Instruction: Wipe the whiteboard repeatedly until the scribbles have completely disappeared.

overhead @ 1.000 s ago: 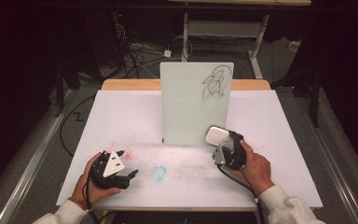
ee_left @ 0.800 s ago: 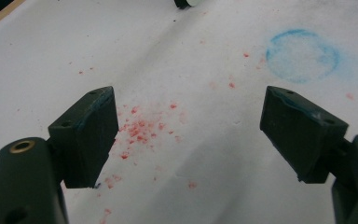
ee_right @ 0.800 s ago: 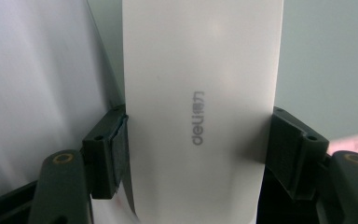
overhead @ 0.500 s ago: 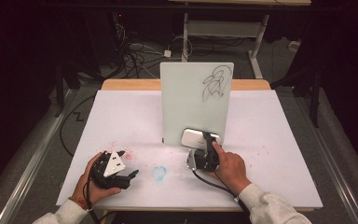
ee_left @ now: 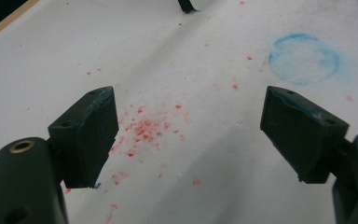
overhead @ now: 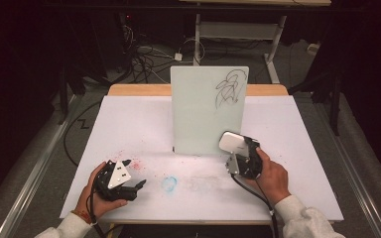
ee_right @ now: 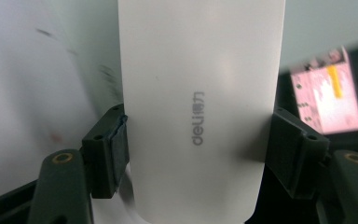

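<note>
My right claw is clamped on a white eraser block — in the right gripper view both pads press flat against its long sides, and the block rises between them with a grey "deli" mark printed along its face. From the high view I hold it just in front of the lower right corner of the upright whiteboard; I cannot tell whether the block touches the board or hovers just off it. The whiteboard stands near the middle of the surface, which is covered with white sheeting, and it carries a black scribble in its upper right corner, well above where the eraser sits.

My left claw rests low at the near left of the surface, well apart from the board and from my other hand. Its jaws stand wide apart with nothing between them — the left gripper view shows only bare sheeting there, sprinkled with red specks. Beyond its right pad lies a faint blue smudged ring, the same ring that the high view places between my two hands, closer to the left one. The inner faces of the left pads carry a trace of blue along their edges. At the far end of the left gripper view the dark foot of the board just peeks in.
</note>
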`<state>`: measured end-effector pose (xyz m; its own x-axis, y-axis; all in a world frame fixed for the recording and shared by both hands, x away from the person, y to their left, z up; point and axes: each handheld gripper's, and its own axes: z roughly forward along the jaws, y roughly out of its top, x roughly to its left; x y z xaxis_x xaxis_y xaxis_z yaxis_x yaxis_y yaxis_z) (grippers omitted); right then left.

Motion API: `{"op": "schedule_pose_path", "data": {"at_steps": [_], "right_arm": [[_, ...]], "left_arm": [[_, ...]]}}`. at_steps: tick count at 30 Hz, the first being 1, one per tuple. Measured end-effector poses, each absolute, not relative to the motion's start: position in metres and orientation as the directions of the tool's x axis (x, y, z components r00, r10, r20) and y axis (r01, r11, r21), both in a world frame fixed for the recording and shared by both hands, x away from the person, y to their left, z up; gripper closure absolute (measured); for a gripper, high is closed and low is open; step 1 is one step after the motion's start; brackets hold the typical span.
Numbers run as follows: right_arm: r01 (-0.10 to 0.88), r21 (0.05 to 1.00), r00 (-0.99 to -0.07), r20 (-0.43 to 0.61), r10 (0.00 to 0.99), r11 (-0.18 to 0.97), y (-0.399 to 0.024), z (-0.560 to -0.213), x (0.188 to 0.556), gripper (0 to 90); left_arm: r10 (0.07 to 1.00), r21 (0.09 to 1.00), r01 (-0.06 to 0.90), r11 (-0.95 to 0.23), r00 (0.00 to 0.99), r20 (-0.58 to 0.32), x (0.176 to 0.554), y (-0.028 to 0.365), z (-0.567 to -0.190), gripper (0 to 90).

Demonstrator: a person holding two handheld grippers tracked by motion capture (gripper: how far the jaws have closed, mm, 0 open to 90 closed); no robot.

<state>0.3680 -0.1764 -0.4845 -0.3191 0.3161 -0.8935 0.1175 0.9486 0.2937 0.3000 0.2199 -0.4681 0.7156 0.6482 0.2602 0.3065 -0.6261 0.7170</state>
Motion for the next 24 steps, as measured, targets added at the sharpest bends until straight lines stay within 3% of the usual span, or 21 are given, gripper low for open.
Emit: {"op": "schedule_pose_path", "data": {"at_steps": [4, 8, 21, 24], "right_arm": [[0.146, 0.360, -0.271, -0.882, 0.387, 0.922, -0.190, -0.473, 0.372, 31.0], [0.140, 0.368, -0.252, -0.884, 0.393, 0.919, -0.189, -0.471, 0.372, 31.0], [0.063, 0.406, -0.316, -0.859, 0.404, 0.912, -0.153, -0.466, 0.375, 31.0], [0.056, 0.456, -0.329, -0.831, 0.448, 0.888, -0.150, -0.460, 0.379, 31.0]], "left_arm": [[0.647, 0.715, 0.307, -0.628, 0.717, 0.260, 0.302, 0.219, -0.469, 18.7], [0.644, 0.716, 0.303, -0.629, 0.719, 0.261, 0.301, 0.218, -0.469, 18.7], [0.646, 0.715, 0.309, -0.627, 0.719, 0.256, 0.302, 0.217, -0.470, 18.7], [0.646, 0.715, 0.308, -0.627, 0.719, 0.256, 0.302, 0.217, -0.470, 18.7]]}}
